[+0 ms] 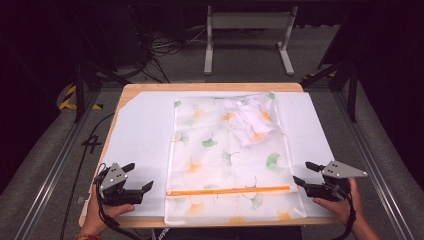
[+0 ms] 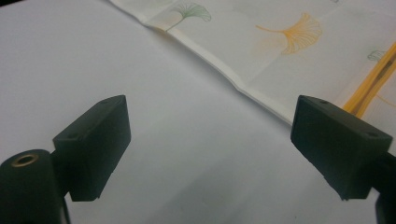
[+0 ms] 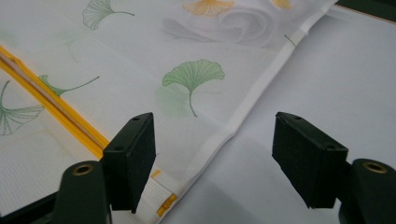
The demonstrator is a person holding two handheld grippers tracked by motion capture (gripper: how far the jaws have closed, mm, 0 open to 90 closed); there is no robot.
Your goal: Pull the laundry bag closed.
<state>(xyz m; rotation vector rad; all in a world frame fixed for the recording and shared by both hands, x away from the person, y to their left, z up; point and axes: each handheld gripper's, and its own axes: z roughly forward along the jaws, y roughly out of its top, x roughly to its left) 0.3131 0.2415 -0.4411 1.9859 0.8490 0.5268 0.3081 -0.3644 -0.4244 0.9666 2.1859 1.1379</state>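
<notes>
A see-through mesh bag (image 1: 225, 150) printed with green and orange ginkgo leaves lies flat in the middle of the table. Its orange zipper (image 1: 227, 190) runs across near the front edge. A crumpled white cloth (image 1: 250, 122) sits inside the bag at its far right. My left gripper (image 1: 140, 176) rests open at the front left, over the white sheet (image 2: 140, 60), a little short of the bag's edge (image 2: 261, 51). My right gripper (image 1: 301, 172) is open at the zipper's right end, and the bag's hem (image 3: 243, 107) runs between its jaws, untouched.
A white sheet (image 1: 140, 130) covers the wooden tabletop (image 1: 210, 86). Metal rails (image 1: 50, 170) run along both sides of the table. A grey stand (image 1: 247, 22) and loose cables (image 1: 160, 50) are on the floor beyond the far edge.
</notes>
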